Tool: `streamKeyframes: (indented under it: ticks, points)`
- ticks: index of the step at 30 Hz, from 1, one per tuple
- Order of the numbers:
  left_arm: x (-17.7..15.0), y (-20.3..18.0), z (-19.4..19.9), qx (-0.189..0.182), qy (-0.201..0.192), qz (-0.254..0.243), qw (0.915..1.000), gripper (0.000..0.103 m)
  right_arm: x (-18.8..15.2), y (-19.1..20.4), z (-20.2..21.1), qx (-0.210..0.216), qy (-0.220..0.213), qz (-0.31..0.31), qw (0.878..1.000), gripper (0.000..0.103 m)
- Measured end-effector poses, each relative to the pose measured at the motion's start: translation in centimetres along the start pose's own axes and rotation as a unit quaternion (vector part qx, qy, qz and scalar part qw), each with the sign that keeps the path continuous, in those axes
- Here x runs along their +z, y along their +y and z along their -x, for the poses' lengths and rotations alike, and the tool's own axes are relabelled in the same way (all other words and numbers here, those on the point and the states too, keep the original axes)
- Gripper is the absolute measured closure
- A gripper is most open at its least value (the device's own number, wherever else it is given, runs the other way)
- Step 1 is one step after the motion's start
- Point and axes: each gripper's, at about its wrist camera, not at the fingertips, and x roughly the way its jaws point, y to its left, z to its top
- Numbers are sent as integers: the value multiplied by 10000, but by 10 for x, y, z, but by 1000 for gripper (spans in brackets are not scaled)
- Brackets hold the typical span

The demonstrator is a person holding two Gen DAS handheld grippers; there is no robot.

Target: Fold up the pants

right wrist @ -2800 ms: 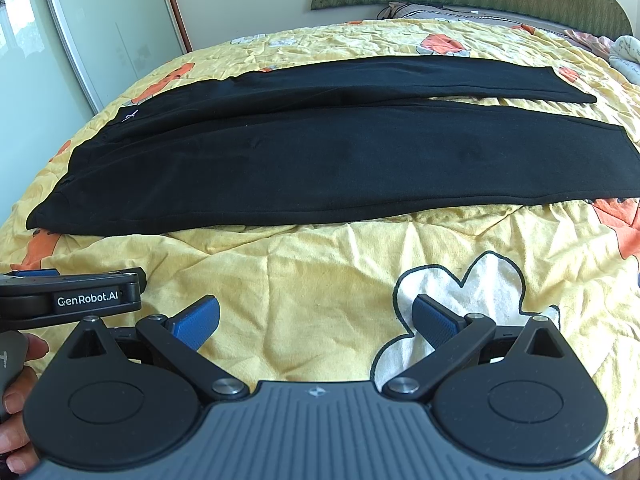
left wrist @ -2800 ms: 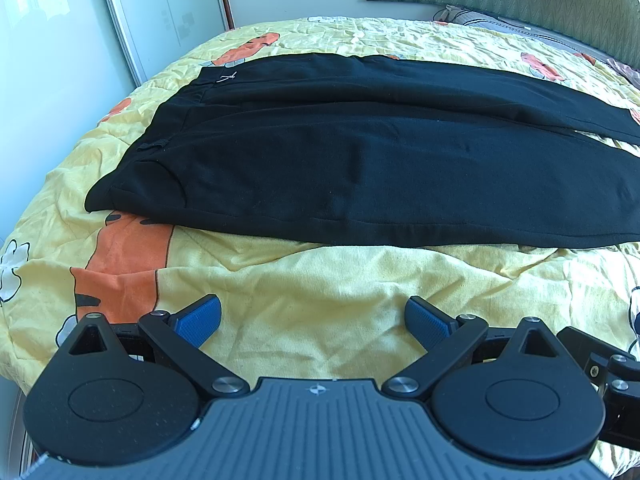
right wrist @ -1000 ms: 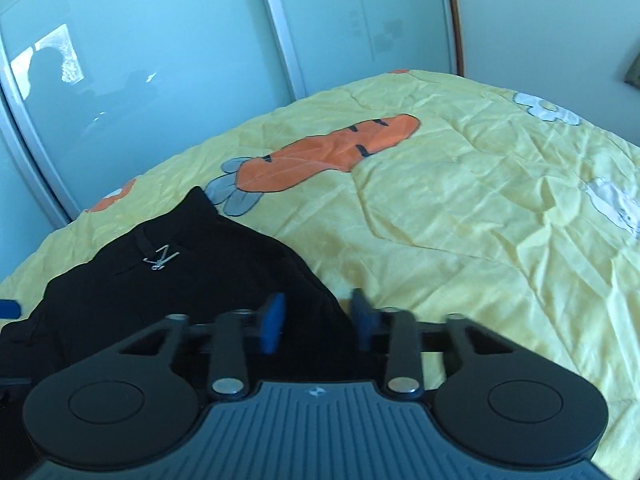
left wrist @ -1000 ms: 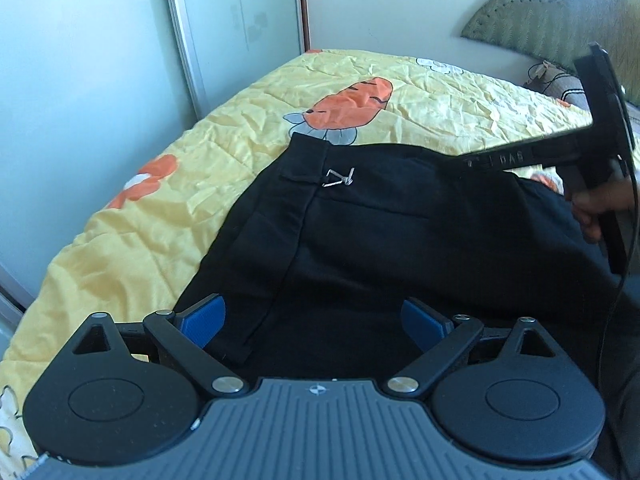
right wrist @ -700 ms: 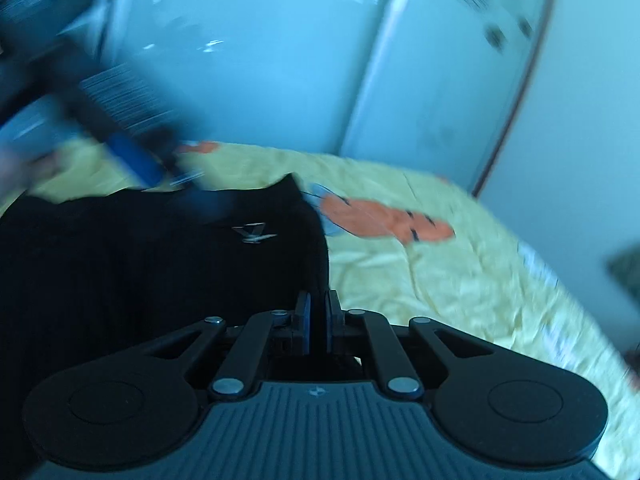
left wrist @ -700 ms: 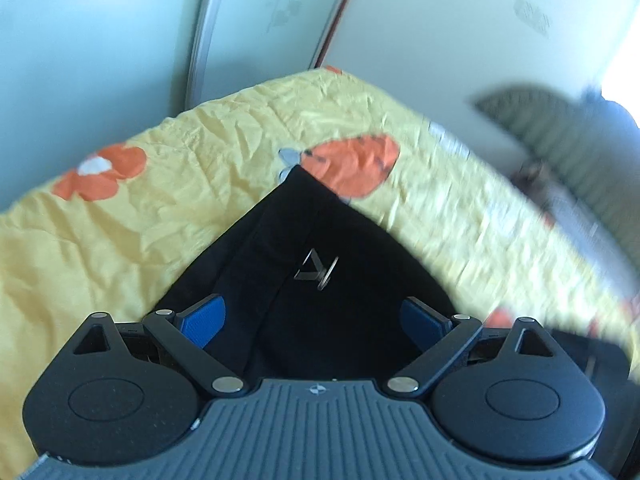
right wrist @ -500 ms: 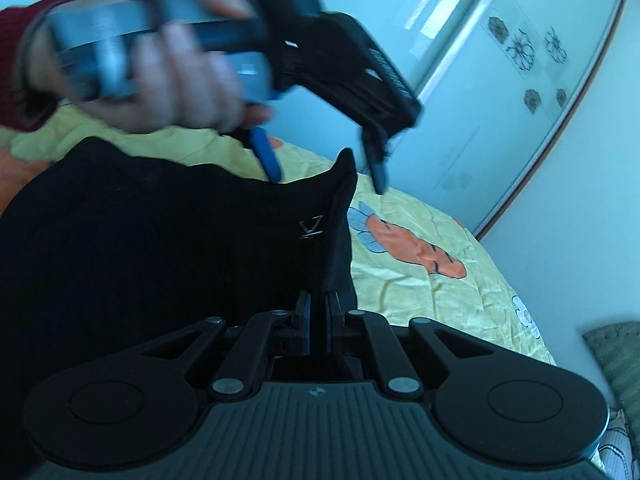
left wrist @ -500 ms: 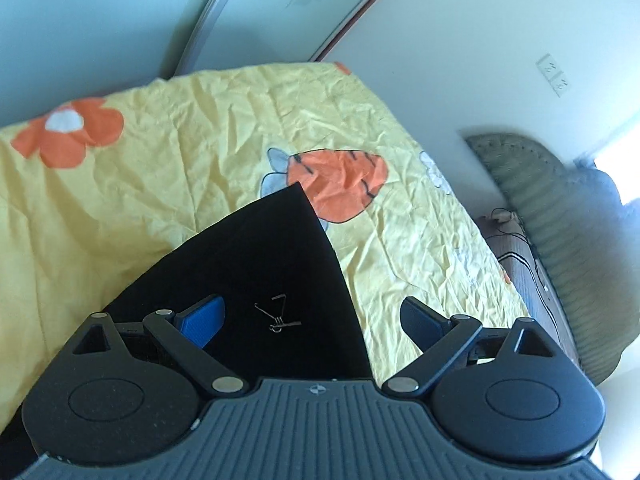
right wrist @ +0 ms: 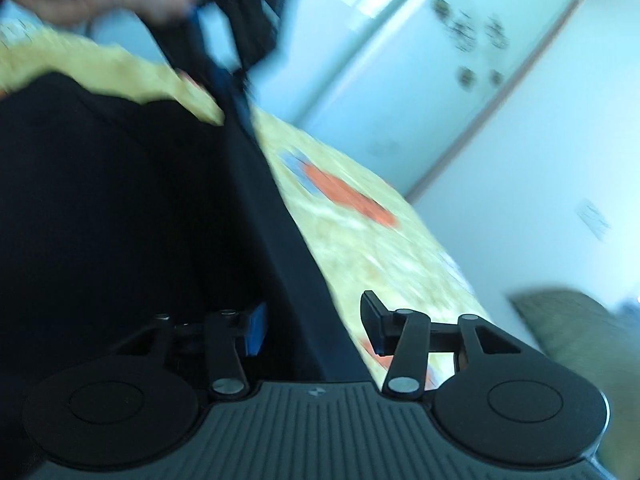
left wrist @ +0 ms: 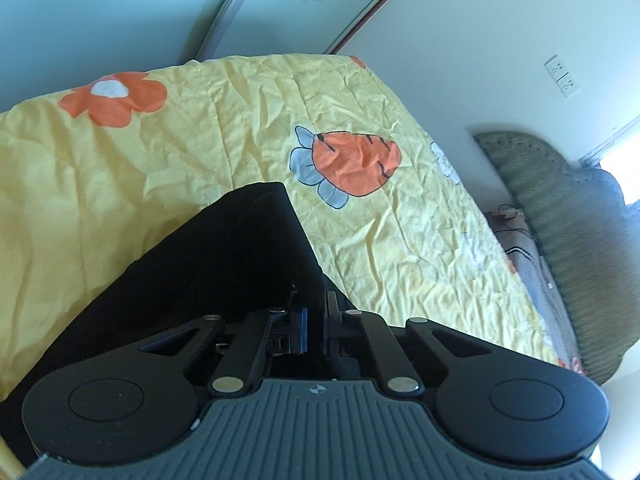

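The black pants (left wrist: 224, 264) lie on the yellow bedspread (left wrist: 240, 128), waist corner pointing away. My left gripper (left wrist: 314, 330) is shut on the pants' waistband edge. In the right wrist view the pants (right wrist: 120, 208) fill the left side, their edge running between the fingers. My right gripper (right wrist: 314, 330) is open, with the blue pad (right wrist: 256, 334) left of the fabric edge and the other finger to its right. The left gripper and the hand holding it show blurred at the top (right wrist: 224, 80), pinching the waistband. This view is motion-blurred.
An orange carrot print (left wrist: 352, 164) and an orange flower print (left wrist: 116, 96) mark the bedspread. Sliding glass doors (left wrist: 120, 12) and a white wall (left wrist: 460, 40) stand past the bed. A green headboard (left wrist: 560, 208) is at the right.
My left gripper has closed on the waistband; it was open half a second ago. My right gripper, shut on the pants before, has opened. Both views have swung.
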Motion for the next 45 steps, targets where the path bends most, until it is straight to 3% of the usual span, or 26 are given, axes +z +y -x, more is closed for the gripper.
streamKeyframes:
  ticks: [3,4,5,7,10,16,22,28,35,36,37,40,43,45]
  points:
    - [-4,6,14,-143,-4,-12,9999,97,-24,-22,5,-671,487,-154,9964,66]
    - [-7,8,18,-153,-16,-63,9999,97,-33,-30,7,-874,702,-226,9934,81]
    - [-10,10,21,-134,-24,-112,9998,97,-40,-37,10,-999,843,-316,9909,90]
    - [-17,15,28,-154,28,-252,9996,97,-53,-51,26,-925,1008,-632,9886,94]
    - [-32,25,42,-115,75,-563,9983,97,-51,-45,60,-737,910,-712,9906,95]
    - [-60,64,72,270,53,-997,9946,97,-25,24,138,-258,529,-474,9971,95]
    - [-78,86,79,536,71,-1076,9927,97,-24,65,148,198,673,-562,9960,95]
    - [-89,75,82,843,-197,-1628,9829,97,-28,63,149,371,724,-1027,9914,95]
    - [-94,72,78,1020,-302,-1751,9788,96,-35,70,160,562,788,-1535,9834,95]
    - [-94,71,78,1049,-328,-1805,9774,93,-37,67,161,581,774,-1719,9803,95]
    - [-95,70,78,1116,-330,-1843,9760,83,-40,65,160,609,762,-1928,9764,95]
    - [-97,70,85,1134,-297,-1806,9765,73,-45,63,163,640,748,-2071,9733,93]
    - [-104,64,106,1339,-432,-1997,9697,70,-53,52,183,867,862,-2070,9707,89]
    - [-110,55,122,1404,-608,-2196,9635,70,-67,31,204,1149,897,-2499,9572,88]
